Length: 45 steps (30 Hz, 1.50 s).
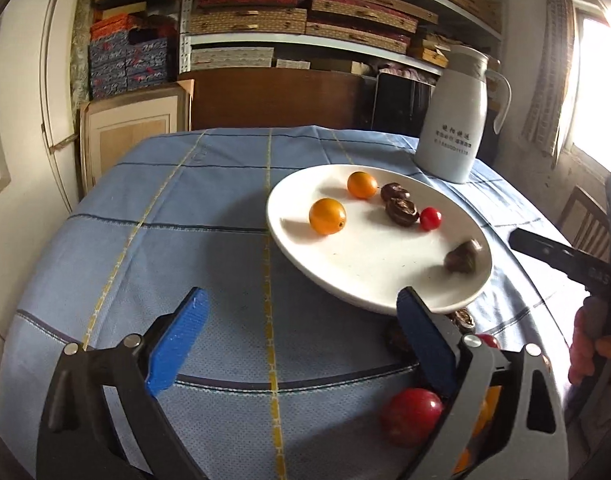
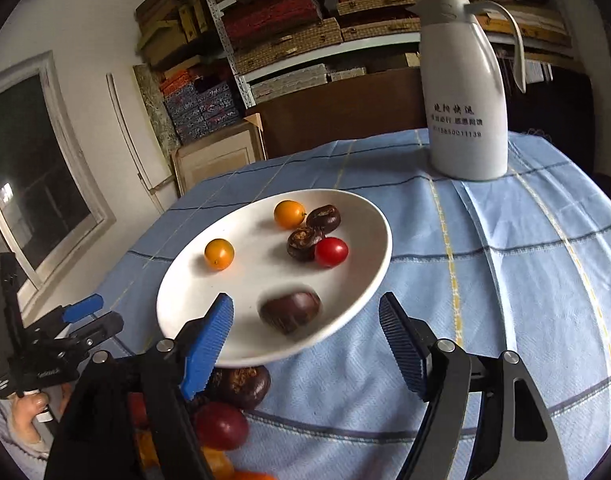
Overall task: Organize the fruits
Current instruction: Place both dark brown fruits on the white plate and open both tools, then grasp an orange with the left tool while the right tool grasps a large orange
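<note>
A white plate (image 1: 369,276) (image 2: 357,216) on the blue checked tablecloth holds two orange fruits (image 1: 327,216) (image 2: 219,254), a red cherry tomato (image 1: 430,219) (image 2: 331,252), two dark brown chestnuts (image 1: 401,211) (image 2: 303,243) and a third, blurred chestnut (image 1: 461,257) (image 2: 290,312) near the front rim. My left gripper (image 1: 301,316) is open and empty, left of the plate's near rim. My right gripper (image 2: 305,320) is open and empty, its fingers astride the blurred chestnut. Loose fruit lies before the plate: a red tomato (image 1: 411,416) (image 2: 221,426), a chestnut (image 2: 241,386), orange pieces.
A white thermos jug (image 1: 457,116) (image 2: 465,88) stands on the table behind the plate. Shelves of stacked boxes fill the back wall. The other hand-held gripper shows at the right edge (image 1: 561,258) and at the left edge (image 2: 65,344).
</note>
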Each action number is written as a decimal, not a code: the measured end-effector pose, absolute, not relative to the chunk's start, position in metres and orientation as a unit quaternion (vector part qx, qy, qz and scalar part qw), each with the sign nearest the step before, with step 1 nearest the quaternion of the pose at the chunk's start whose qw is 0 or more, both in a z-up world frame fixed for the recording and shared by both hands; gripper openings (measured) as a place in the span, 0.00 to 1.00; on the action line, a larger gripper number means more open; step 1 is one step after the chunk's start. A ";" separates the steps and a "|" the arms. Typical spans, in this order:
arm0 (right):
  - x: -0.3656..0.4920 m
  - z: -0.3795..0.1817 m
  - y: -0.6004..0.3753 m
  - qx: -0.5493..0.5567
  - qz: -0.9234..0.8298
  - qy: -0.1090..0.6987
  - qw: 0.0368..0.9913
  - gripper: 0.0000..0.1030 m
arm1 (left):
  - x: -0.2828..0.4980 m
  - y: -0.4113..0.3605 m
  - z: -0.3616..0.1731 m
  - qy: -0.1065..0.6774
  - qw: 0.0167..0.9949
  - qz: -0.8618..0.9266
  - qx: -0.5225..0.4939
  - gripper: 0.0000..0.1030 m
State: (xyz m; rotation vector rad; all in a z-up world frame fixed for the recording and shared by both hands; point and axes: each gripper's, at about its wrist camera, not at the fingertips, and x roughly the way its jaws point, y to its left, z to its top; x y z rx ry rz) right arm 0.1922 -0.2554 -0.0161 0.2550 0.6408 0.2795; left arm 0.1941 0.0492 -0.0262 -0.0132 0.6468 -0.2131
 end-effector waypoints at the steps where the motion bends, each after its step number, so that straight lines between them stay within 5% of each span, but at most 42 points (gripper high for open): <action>1: 0.190 -0.017 -0.261 0.136 0.135 0.317 0.929 0.74 | 0.194 0.050 -0.027 0.318 0.942 -0.104 -0.007 0.92; 13: 0.173 -0.046 -0.248 0.108 0.146 0.388 0.904 0.74 | 0.187 0.006 -0.055 0.362 0.918 -0.124 0.099 0.93; 34: 0.217 -0.051 -0.222 0.106 0.166 0.427 0.882 0.71 | 0.254 0.007 -0.068 0.412 0.902 -0.104 0.070 0.96; 45: 0.130 -0.034 -0.232 0.102 0.220 0.382 0.892 0.71 | 0.165 0.029 -0.047 0.347 0.926 -0.127 0.081 0.95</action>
